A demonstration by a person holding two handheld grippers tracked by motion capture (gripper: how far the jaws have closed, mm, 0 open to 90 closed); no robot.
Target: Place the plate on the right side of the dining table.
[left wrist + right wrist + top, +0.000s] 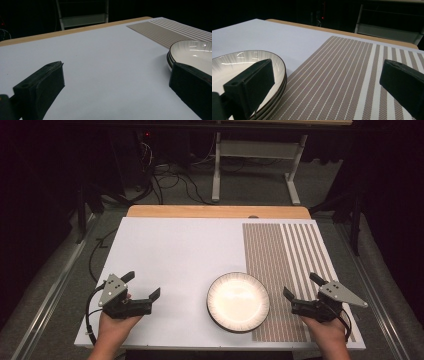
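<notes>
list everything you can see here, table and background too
plates: a stack, apparently three by the rims in the right gripper view, white with dark rim, near edge of the table, right of centre, partly on the placemat
placemat: one, brown and white striped, right part of the table
table cover: one, white, over the tabletop
tabletop: one, light wood, bare strip at the far edge
frame: one, pale metal, on the floor beyond the table
cables: several, black, on the floor at far left
left tongs: one, black, open, near left
right tongs: one, black, open, near right
hands: two, bottom edge
</notes>
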